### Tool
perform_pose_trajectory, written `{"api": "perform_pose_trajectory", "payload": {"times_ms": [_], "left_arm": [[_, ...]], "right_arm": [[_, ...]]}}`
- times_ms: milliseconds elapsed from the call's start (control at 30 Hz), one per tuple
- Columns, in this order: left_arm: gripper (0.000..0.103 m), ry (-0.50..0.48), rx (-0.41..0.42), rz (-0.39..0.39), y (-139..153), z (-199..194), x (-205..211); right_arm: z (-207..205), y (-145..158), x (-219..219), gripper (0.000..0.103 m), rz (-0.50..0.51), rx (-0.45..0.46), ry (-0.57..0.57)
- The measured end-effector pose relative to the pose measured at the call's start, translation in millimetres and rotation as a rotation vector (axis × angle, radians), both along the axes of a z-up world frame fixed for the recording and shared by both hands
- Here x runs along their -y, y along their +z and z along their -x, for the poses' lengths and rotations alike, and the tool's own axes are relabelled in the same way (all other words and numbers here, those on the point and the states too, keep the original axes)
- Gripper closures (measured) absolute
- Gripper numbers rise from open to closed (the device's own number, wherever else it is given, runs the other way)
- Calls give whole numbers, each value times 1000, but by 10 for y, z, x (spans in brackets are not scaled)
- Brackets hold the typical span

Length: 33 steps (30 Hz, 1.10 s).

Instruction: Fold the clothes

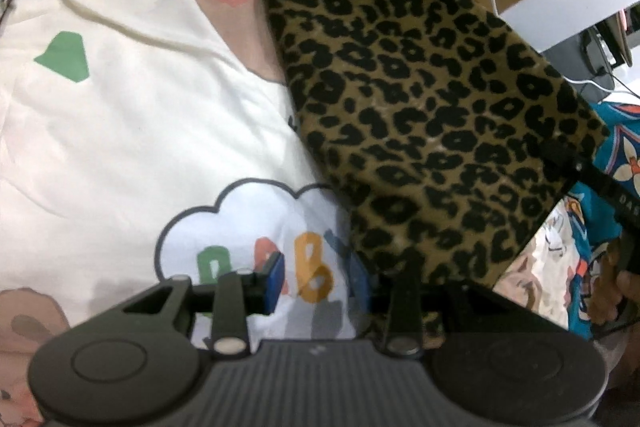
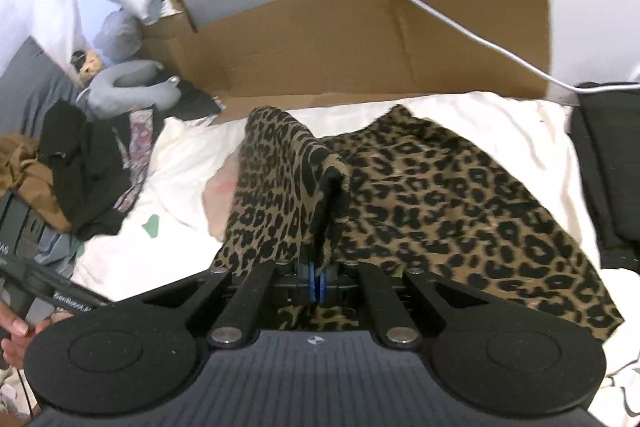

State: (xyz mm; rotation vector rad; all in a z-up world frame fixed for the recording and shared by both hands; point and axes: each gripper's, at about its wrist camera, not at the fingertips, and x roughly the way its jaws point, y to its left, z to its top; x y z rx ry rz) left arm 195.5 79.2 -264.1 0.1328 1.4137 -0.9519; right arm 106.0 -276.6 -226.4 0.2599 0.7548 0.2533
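A leopard-print garment (image 1: pixel 420 99) hangs lifted over a cream bedsheet (image 1: pixel 120 131) with a cloud "BABY" print. My left gripper (image 1: pixel 320 279) is open: its left blue pad (image 1: pixel 274 277) is bare, and the cloth's lower edge drapes over the right finger. In the right wrist view my right gripper (image 2: pixel 318 281) is shut on a raised black-edged corner of the garment (image 2: pixel 460 211). The rest of the cloth spreads over the sheet (image 2: pixel 520 131). The right gripper also shows at the far right of the left wrist view (image 1: pixel 576 163), pinching the cloth's corner.
A cardboard box (image 2: pixel 360 39) with a white cable (image 2: pixel 460 27) stands behind the bed. A pile of dark and brown clothes (image 2: pixel 68 171) and a grey neck pillow (image 2: pixel 128 87) lie at the left. A black item (image 2: pixel 608 167) sits at the right edge.
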Motion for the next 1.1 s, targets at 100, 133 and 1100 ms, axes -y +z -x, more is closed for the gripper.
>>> {"api": "perform_pose_trajectory", "payload": {"times_ms": [100,133,1100], "left_arm": [[65,-15,-3,-2,-13,21,35],[65,-18,-3,-3,-7,60,82],[65,-178,-30,23,-126,333,382]], "right_arm": [[14,-48,127,102,-13,-27,-55],[22,-65,172,102,-17,-33,-66],[291,-409,1341,102,-117,-151,-446]]}}
